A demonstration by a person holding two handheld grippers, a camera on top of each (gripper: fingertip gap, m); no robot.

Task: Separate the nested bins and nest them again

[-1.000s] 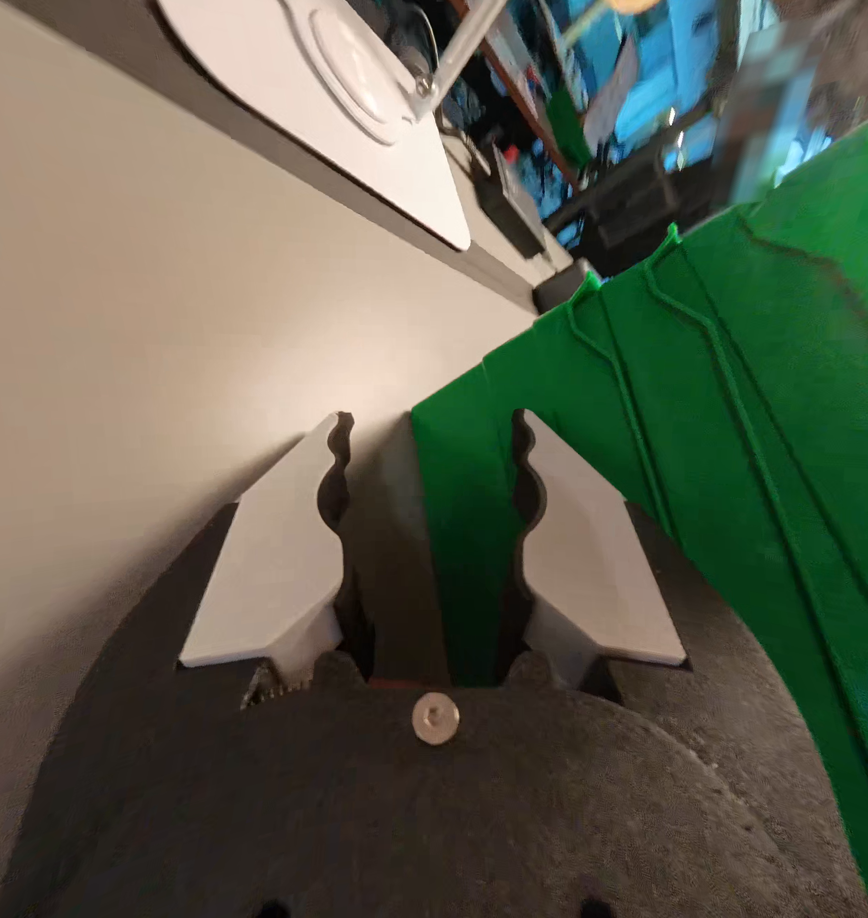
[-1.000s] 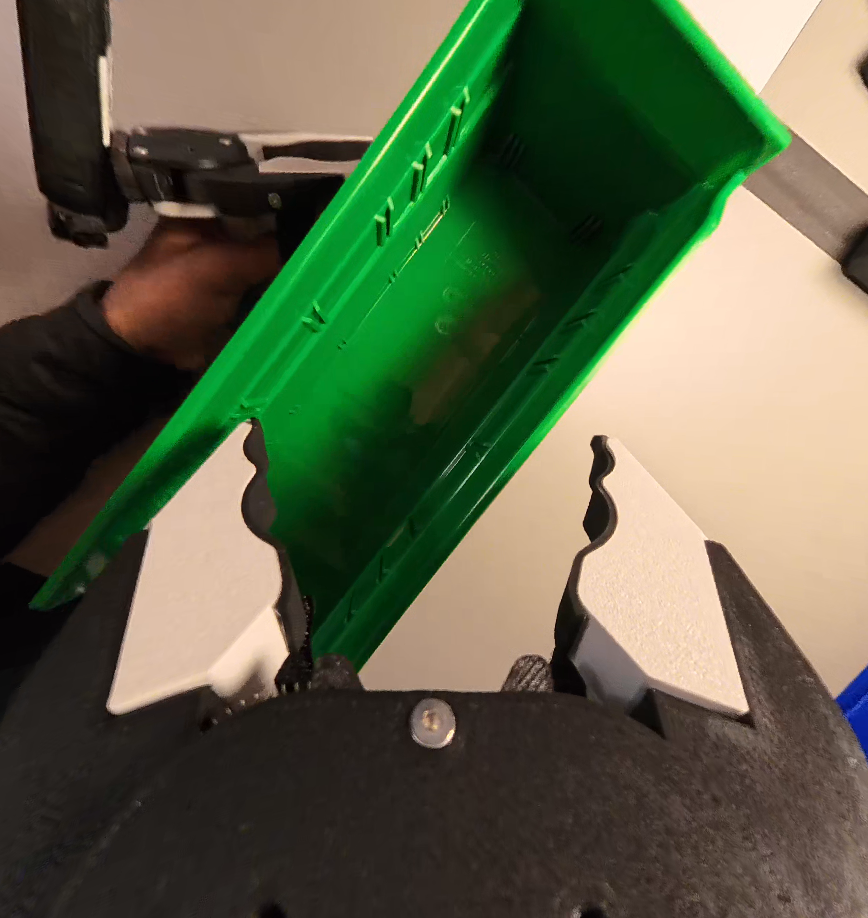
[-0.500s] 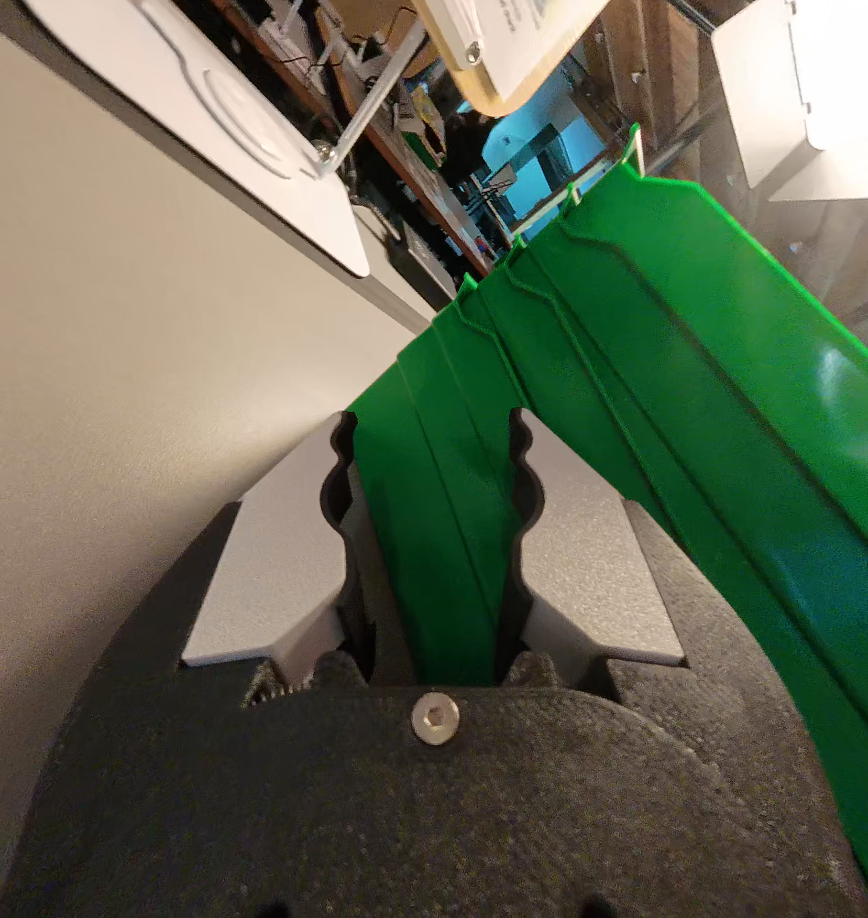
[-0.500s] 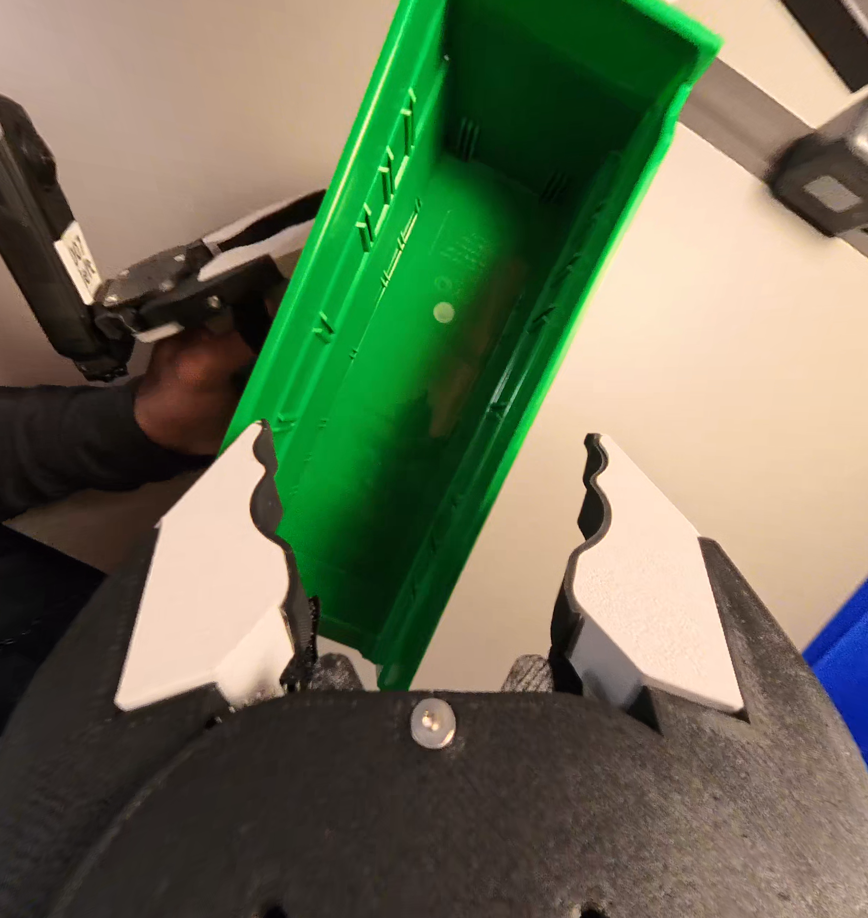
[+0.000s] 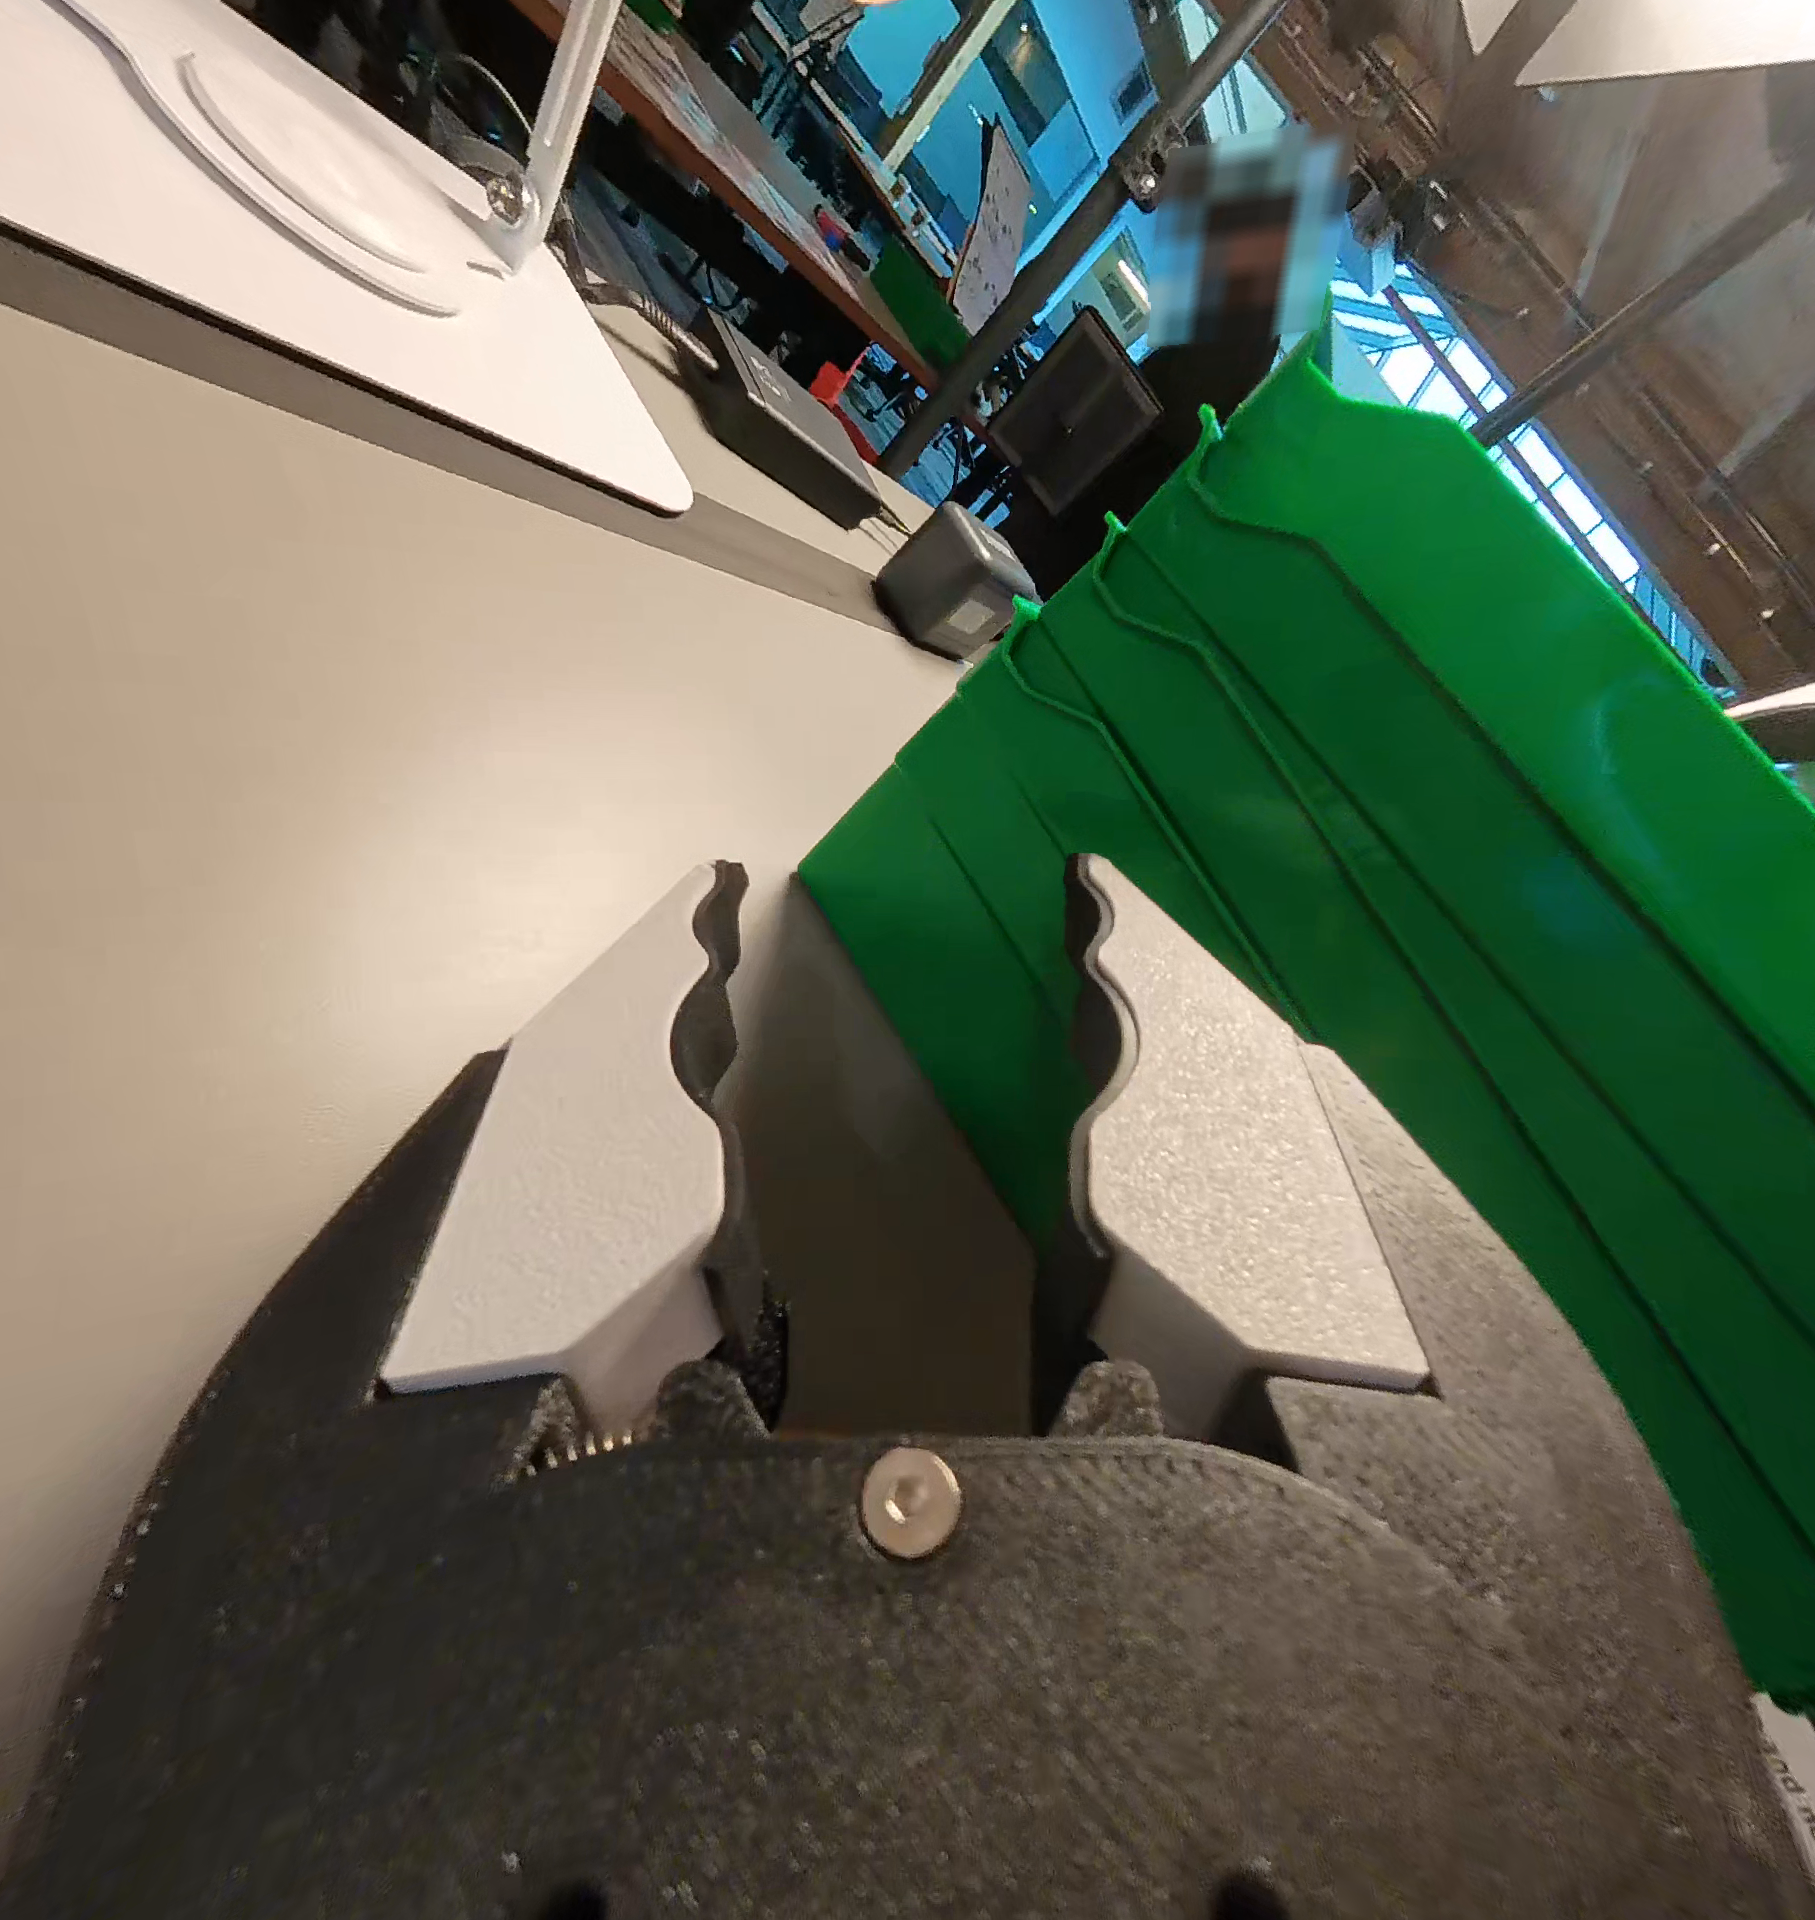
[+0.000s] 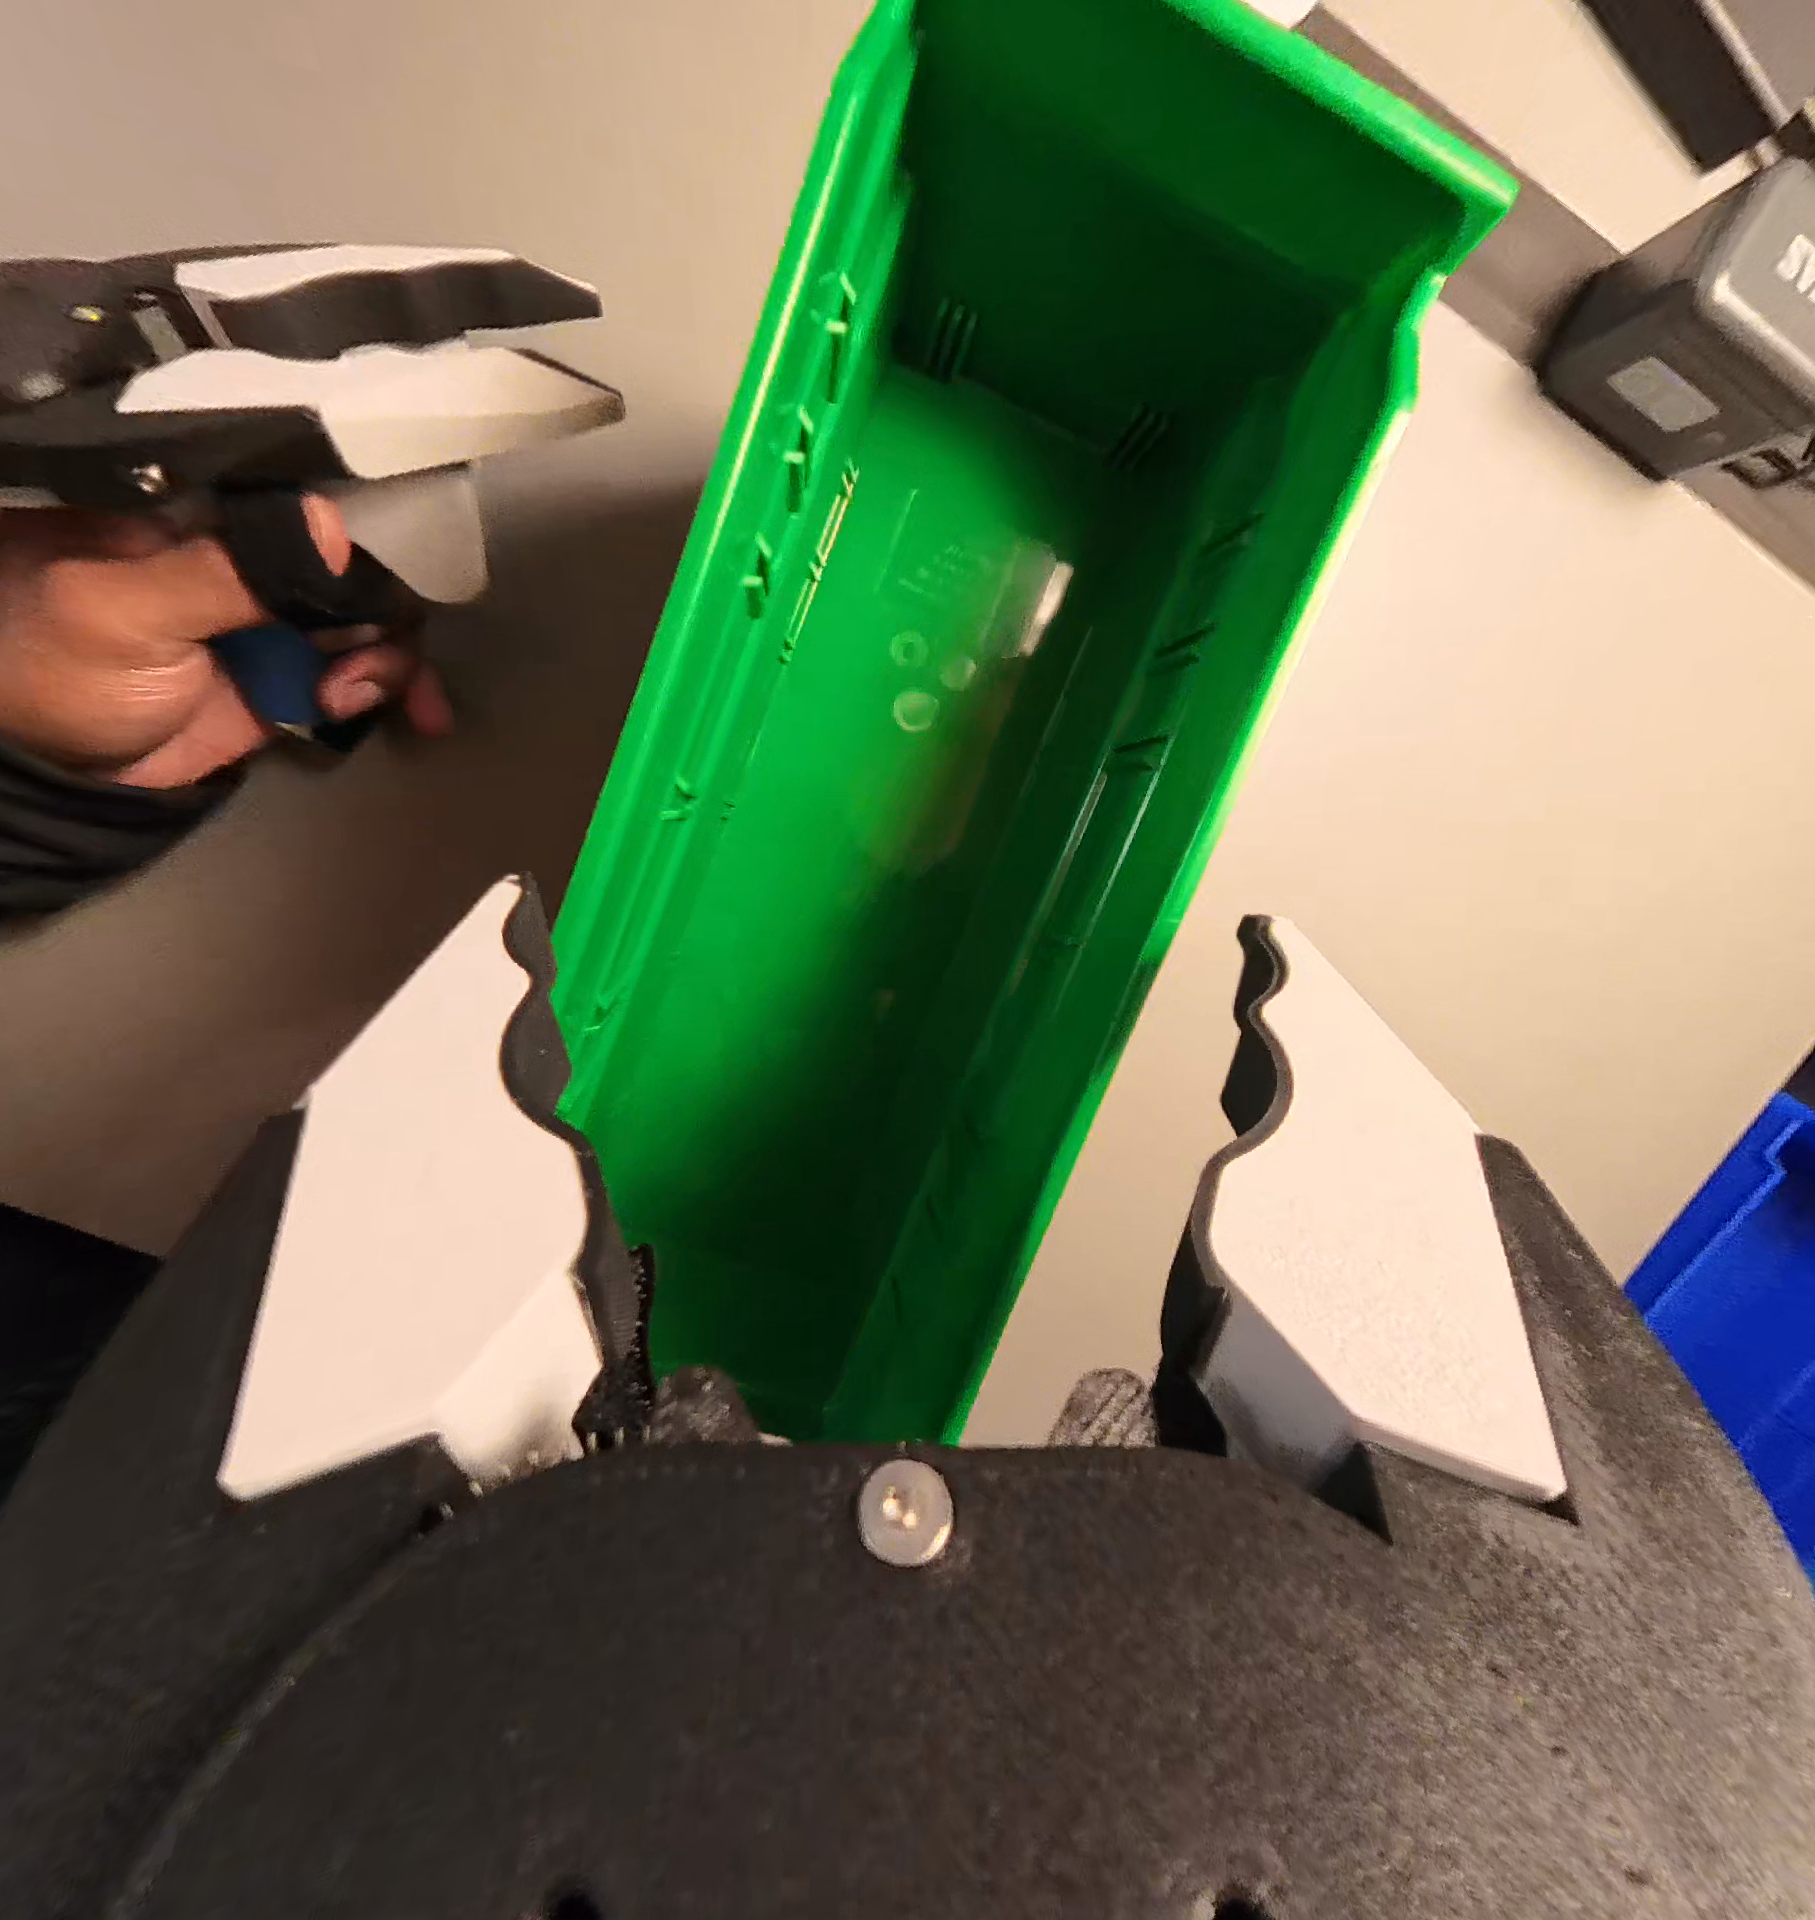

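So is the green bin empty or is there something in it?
Empty. The right wrist view looks straight into the green bin: bare floor and walls, only moulded marks and glare, no loose items.

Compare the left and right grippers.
Left gripper: jaws moderately apart. Right gripper: jaws spread much wider.
The near end of the green bins lies between the right gripper's fingers. The left gripper stands beside the bins, apart from them, with nothing between its fingers.
Shared: both are open, with white fingers on black bodies.
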